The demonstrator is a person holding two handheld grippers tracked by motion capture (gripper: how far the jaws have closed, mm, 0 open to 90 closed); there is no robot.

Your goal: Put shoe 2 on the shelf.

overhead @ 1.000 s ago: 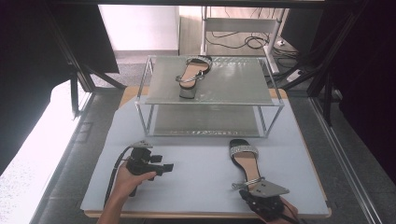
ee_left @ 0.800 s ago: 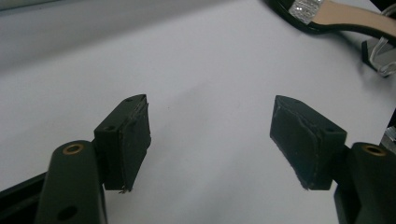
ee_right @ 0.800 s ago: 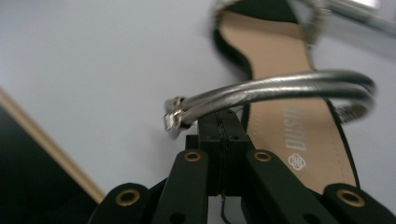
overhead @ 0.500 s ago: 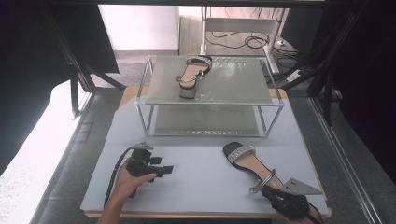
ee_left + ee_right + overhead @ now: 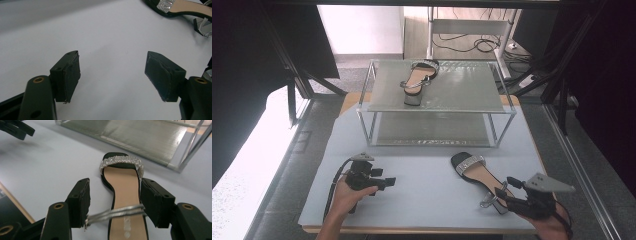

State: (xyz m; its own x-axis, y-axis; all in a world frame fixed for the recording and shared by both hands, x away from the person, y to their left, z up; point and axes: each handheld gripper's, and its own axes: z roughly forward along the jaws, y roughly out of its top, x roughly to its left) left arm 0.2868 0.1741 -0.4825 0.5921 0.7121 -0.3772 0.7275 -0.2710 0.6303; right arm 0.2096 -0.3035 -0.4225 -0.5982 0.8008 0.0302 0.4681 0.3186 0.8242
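Right gripper (image 5: pixel 113 205) spread wide around sandal (image 5: pixel 123 195); left gripper (image 5: pixel 112 75) apart, empty.
If closed on the thin strap (image 5: pixel 117 213) alone, the sandal could be dropped.

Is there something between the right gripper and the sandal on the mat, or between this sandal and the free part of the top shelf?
Nothing visible blocks either. The right gripper is open, with its jaws on either side of the sandal at the ankle strap. The top shelf holds the other sandal on its left part; the right part is bare.

sandal (image 5: pixel 125 202) heel cut off, right hand (image 5: pixel 554 225) cropped
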